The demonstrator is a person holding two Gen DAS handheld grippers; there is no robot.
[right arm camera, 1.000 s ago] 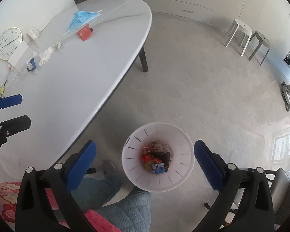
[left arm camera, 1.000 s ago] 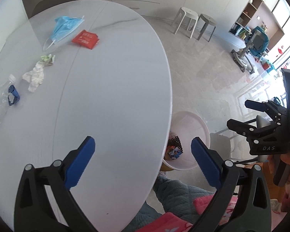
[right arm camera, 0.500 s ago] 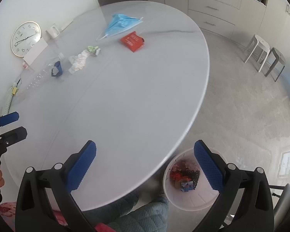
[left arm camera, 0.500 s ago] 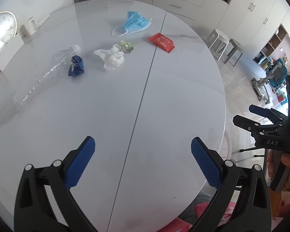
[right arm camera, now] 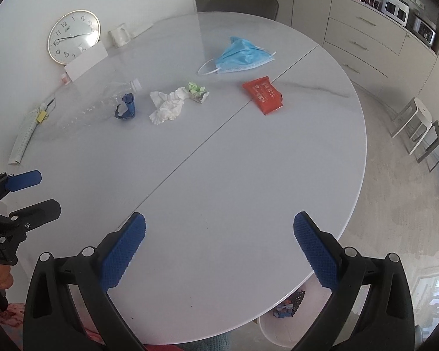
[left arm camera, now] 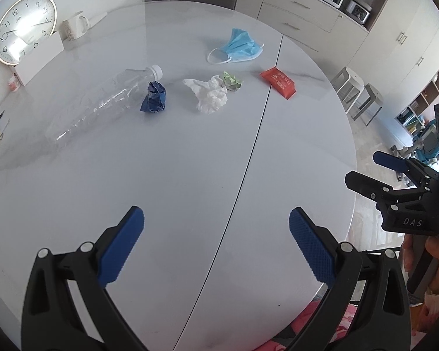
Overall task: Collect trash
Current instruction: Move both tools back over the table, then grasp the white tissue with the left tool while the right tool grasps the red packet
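Both tongs released, nothing in them. Left tongs (left arm camera: 216,234) and right tongs (right arm camera: 219,237) hover over near edge of surface (right arm camera: 219,190). Trash lies well ahead: bottle (left arm camera: 102,102), blue scrap (left arm camera: 153,98), tissue (left arm camera: 209,95), green wad (left arm camera: 232,81), mask (left arm camera: 238,48), red packet (right arm camera: 262,95) ahead-right. Bin (right arm camera: 281,324) below right tongs, under surface edge, w/ scraps inside.

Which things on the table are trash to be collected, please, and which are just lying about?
Trash: face mask, red packet, green wrapper, tissue, blue wrapper, plastic bottle; it goes in the bin.

Lying about: clock, mug, white box, stools.
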